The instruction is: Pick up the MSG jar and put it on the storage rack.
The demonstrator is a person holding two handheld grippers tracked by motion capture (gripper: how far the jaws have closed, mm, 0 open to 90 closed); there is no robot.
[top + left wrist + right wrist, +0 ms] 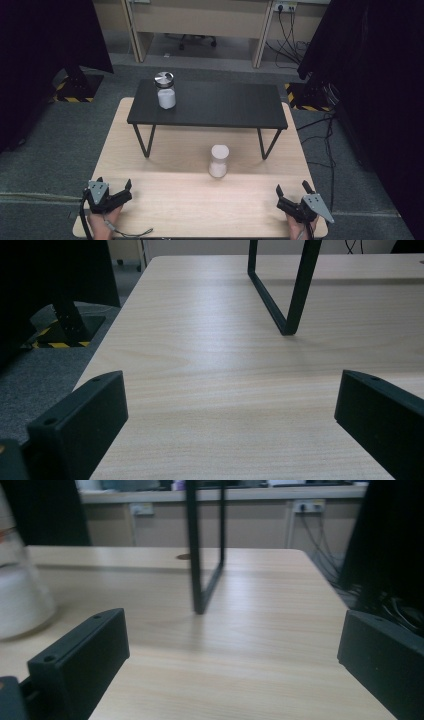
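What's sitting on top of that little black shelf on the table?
On the black shelf stands one jar with a metal lid, near its left end, with white stuff inside. What the white stuff is cannot be told.

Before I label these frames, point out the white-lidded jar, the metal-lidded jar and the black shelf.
white-lidded jar (219,161), high view, on its glass side.
metal-lidded jar (165,90), high view, on its body under the lid.
black shelf (225,102), high view, on its bare top.

One jar (165,90) on the shelf (225,107); another jar (219,161) before it
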